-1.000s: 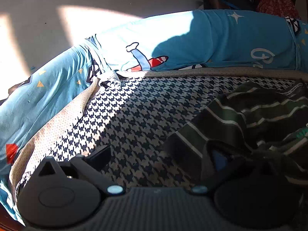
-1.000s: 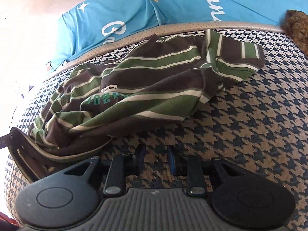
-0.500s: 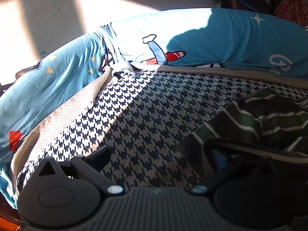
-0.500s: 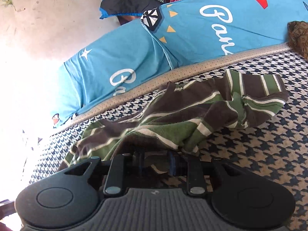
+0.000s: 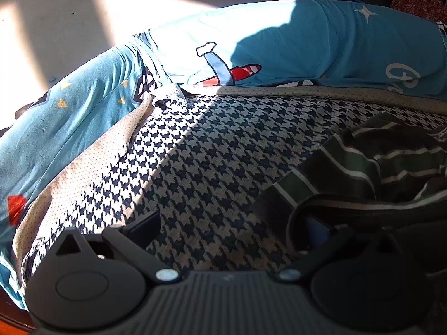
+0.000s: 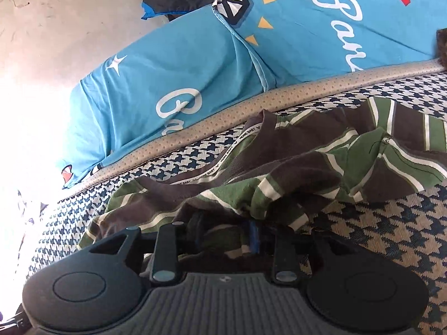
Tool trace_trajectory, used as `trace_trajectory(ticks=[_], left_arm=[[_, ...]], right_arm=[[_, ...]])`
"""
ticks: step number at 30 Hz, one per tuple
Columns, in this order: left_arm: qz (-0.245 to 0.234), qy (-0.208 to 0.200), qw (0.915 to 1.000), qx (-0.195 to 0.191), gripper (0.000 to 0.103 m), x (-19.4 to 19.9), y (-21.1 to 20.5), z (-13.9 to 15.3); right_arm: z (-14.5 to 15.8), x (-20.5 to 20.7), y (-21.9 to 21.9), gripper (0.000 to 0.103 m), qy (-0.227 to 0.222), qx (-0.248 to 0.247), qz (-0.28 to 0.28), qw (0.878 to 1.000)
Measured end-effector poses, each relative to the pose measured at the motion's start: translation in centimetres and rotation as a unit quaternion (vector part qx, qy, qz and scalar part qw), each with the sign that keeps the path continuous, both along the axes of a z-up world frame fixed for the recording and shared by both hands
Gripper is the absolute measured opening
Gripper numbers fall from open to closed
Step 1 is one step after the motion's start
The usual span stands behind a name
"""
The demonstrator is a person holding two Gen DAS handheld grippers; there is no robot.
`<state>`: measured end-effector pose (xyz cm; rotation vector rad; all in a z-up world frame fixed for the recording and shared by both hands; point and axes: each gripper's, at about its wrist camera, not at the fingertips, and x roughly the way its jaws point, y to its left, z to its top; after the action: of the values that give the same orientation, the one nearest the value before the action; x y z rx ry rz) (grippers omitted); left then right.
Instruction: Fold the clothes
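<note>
The right tongs (image 6: 223,231) are easing apart, their jaws opening with a fold of the striped shirt (image 6: 293,162) between them, so this reads as the release after carrying one side across. The left tongs (image 5: 232,231) stand wide apart: one finger sits over bare cover, the other is tucked under the shirt's dark hem (image 5: 349,206), and nothing is pinched there.

The shirt lies bunched on the bed (image 6: 391,234), near its far edge, brown and green stripes rumpled over each other. To do this well, I'd let the cloth drop fully before pulling back, draw the tongs out low so the fold isn't dragged open, then smooth the heap flat before the next fold.

The bed wears a houndstooth cover with a dotted tan border (image 5: 321,95). Blue printed pillows (image 6: 181,64) line the far edge against a pale wall (image 5: 69,14), and hard sunlight cuts across the near left corner.
</note>
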<state>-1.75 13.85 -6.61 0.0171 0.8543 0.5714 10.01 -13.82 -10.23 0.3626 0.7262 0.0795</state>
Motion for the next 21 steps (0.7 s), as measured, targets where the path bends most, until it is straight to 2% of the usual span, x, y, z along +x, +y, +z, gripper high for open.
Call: trace_trajectory(ticks=[4,6,12,17,21], left_arm=[[0.004,0.004,1.0000,-0.007,0.103,0.2,0.0,-0.2],[0.005,0.007,0.9999,-0.008,0.103,0.2,-0.1,-0.2],[0.001,0.011,0.9999,-0.002,0.103,0.3,-0.4,-0.5],[0.005,0.008,1.0000,-0.003,0.103,0.1,-0.2,-0.4],[0.006,0.006,1.0000,-0.001,0.103,0.1,-0.2,-0.3]], right_arm=[[1.1,-0.4,-0.4,0.034,0.008,-0.001,0.001,1.000],[1.6,-0.9,-0.9,0.040,0.014,0.004,0.000,1.000],[3.0,-3.1,-2.3,0.042,0.020,-0.012,0.015,1.000],[3.8,-5.2,-3.4,0.042,0.013,-0.037,0.059,0.997],[3.4,-6.8,-3.0,0.042,0.009,-0.094,0.120,0.988]])
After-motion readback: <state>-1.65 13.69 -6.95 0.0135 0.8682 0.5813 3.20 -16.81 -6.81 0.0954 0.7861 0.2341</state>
